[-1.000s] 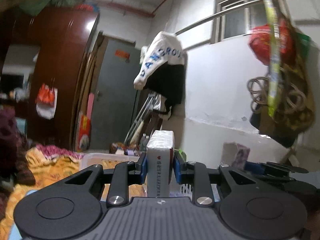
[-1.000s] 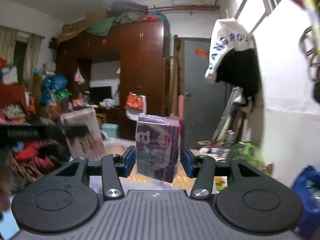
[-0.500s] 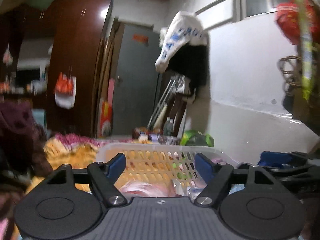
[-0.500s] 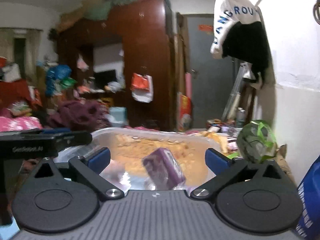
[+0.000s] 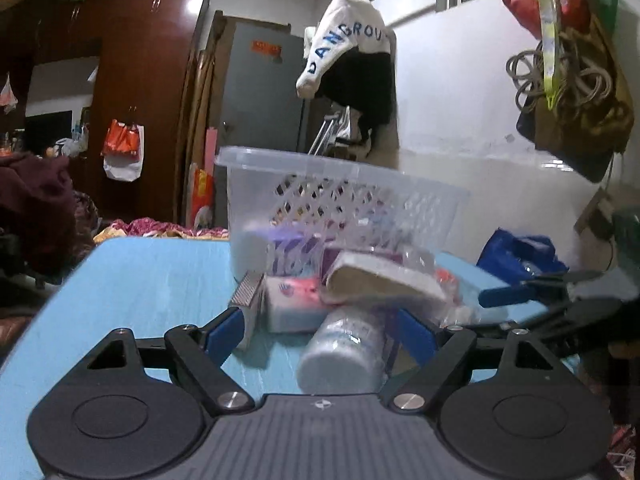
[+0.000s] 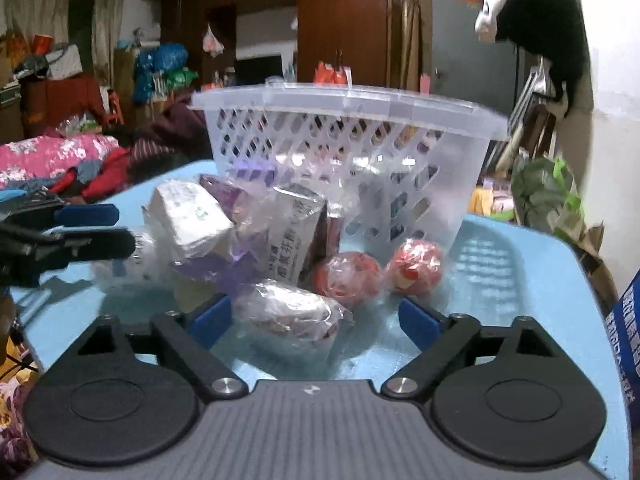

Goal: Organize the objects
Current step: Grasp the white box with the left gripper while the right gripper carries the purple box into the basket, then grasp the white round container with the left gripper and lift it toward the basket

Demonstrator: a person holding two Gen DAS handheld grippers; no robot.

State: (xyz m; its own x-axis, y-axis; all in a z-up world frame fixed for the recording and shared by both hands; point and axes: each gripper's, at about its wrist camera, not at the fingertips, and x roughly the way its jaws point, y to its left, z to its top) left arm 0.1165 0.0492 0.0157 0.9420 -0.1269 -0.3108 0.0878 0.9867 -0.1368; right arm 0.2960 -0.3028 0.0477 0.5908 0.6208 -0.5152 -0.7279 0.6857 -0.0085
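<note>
Left gripper [image 5: 320, 330] wide open, holding nothing, low over the light blue tabletop [image 5: 152, 280]; a white plastic-wrapped roll [image 5: 344, 356] lies between its fingers. Right gripper [image 6: 314, 316] also wide open and empty, a clear-wrapped dark snack pack [image 6: 292, 314] between its fingers. Behind: pile of wrapped tissue packs and boxes, two red-and-white wrapped balls [image 6: 380, 274]. Farthest, translucent white lattice plastic basket [image 6: 348, 148] standing on the tabletop, touching the pile.
</note>
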